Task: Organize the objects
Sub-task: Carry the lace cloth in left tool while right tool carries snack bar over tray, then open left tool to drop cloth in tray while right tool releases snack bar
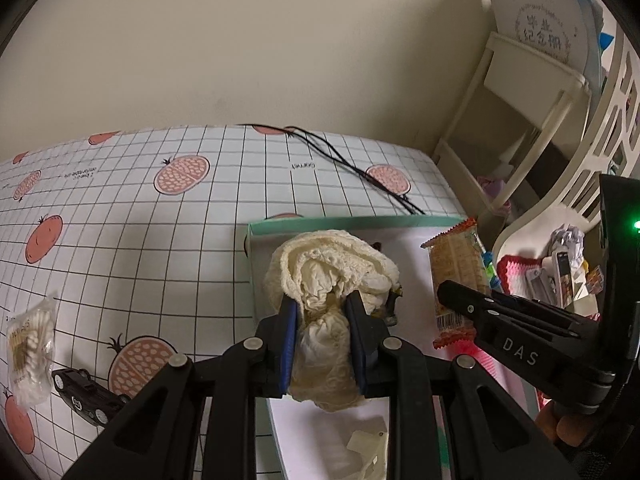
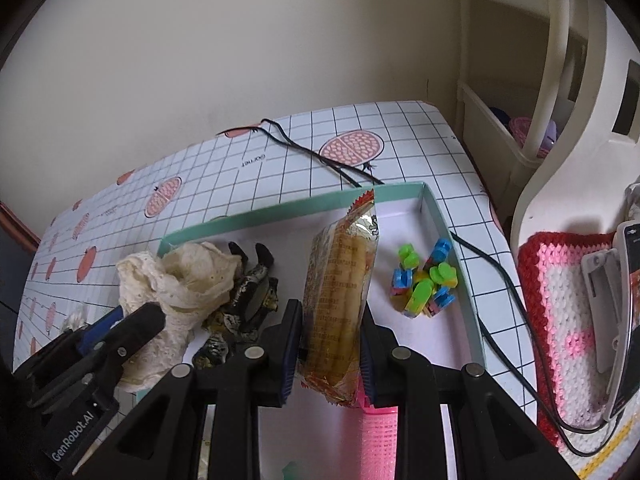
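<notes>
We're holding a crumpled cream lace cloth point(image 1: 320, 280) in the left claw point(image 1: 322, 312), blue pads clenched on its bunched middle, and it's hanging right over the near left part of the shallow white box with the mint-green rim point(image 1: 340, 222). In the right claw point(image 2: 332, 316) we're gripping a clear-wrapped orange snack packet with red zigzag ends point(image 2: 340, 280), standing roughly upright between the pads above the middle of that same box.

Already sitting in the box: a black and gold crinkly wrapper thing point(image 2: 248, 300) just beside the cloth, and a little pile of bright green, blue and yellow plastic clips point(image 2: 424, 284) over toward the right wall. Something pink and meshy point(image 2: 380, 432) is peeking out under the right claw, can't tell what it is.

The box is resting on the desk with the white grid cloth printed with pomegranates point(image 1: 160, 240). Out on the left we're seeing a clear bag of cotton swabs point(image 1: 30, 344) and a small black toy car point(image 1: 86, 396) near it. A thin black cable point(image 1: 360, 172) is trailing across the far side. To the right, a pink, red and white crocheted mat point(image 2: 560, 312) is lying on a cream chair point(image 2: 560, 160).
</notes>
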Demonstrator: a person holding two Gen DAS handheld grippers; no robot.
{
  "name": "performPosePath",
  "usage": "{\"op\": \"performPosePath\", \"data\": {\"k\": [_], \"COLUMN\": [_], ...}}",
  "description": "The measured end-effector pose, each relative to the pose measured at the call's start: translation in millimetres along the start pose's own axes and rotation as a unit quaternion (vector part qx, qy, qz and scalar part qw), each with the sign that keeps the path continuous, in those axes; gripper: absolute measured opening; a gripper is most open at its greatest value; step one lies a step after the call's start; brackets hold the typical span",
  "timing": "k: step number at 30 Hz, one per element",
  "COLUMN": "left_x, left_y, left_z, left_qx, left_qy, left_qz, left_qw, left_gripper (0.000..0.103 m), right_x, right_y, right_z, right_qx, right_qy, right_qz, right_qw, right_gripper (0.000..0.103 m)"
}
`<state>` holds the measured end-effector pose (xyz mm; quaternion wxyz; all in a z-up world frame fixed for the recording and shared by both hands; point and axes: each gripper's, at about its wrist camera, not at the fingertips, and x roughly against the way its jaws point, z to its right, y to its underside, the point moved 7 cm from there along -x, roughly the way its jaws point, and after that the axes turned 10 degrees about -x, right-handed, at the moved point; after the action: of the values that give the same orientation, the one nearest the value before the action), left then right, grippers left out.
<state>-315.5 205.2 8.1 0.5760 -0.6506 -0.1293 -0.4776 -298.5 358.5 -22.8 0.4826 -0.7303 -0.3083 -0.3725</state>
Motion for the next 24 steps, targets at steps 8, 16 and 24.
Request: {"op": "performPosePath", "data": {"k": [8,16,24], "left_x": [-13,-22,-16], "left_y": [11,19,15], "left_z": [4,2,7], "left_qx": [-0.011,-0.007,-0.005], "left_qy": [-0.01,-0.013,0.008], "left_qz": [-0.028,-0.048,-0.052], "left_qw": [0.9995,0.9988,0.9986], "left_gripper": [0.025,0.026,0.05], "right_x": [-9,-8,-3], "right_y": [5,6,3], "right_z": [3,1,-2], "right_qx": [-0.001,-0.001,0.009], "right_qy": [0.005,0.004,0.009], "right_qz": [-0.011,-0.014,-0.011], "right_qw": [1.0,1.0,1.0], "right_gripper": [0.028,0.029,0.031]}}
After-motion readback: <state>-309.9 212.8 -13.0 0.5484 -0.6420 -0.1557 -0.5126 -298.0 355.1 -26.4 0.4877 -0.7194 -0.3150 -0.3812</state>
